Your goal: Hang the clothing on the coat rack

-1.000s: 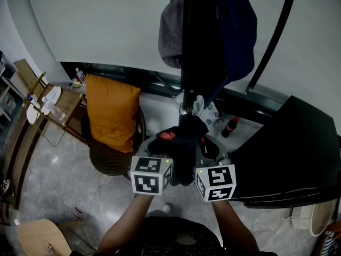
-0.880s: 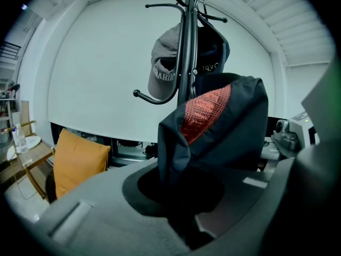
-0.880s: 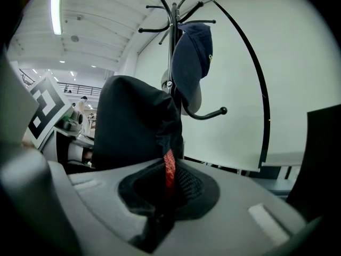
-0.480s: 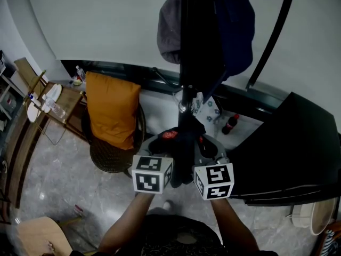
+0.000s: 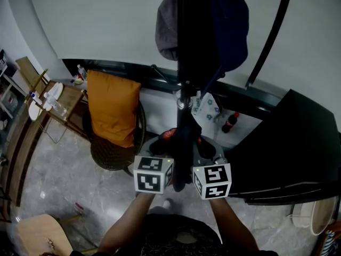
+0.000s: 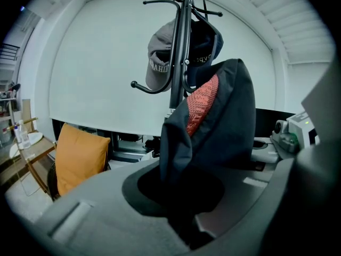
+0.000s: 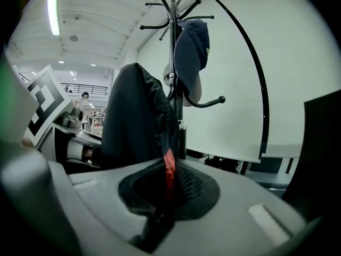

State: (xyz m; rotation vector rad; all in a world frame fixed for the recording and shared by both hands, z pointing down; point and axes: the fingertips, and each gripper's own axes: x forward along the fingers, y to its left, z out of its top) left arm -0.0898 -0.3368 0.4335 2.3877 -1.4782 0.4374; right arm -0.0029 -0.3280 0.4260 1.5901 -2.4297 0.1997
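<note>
Both grippers have a firm bite on the dark garment (image 6: 224,121). The left gripper (image 5: 160,154) pinches one fold; the right gripper (image 5: 205,154) clamps another, with a strip of red lining (image 7: 169,169) running down between its jaws. The garment stands bunched between them, held close in front of the coat rack (image 6: 177,73) pole, below the hooks, where a grey cap (image 6: 157,57) and a navy cap (image 7: 189,52) hang. Off left, an orange cushion (image 5: 111,108) sits on a chair.
</note>
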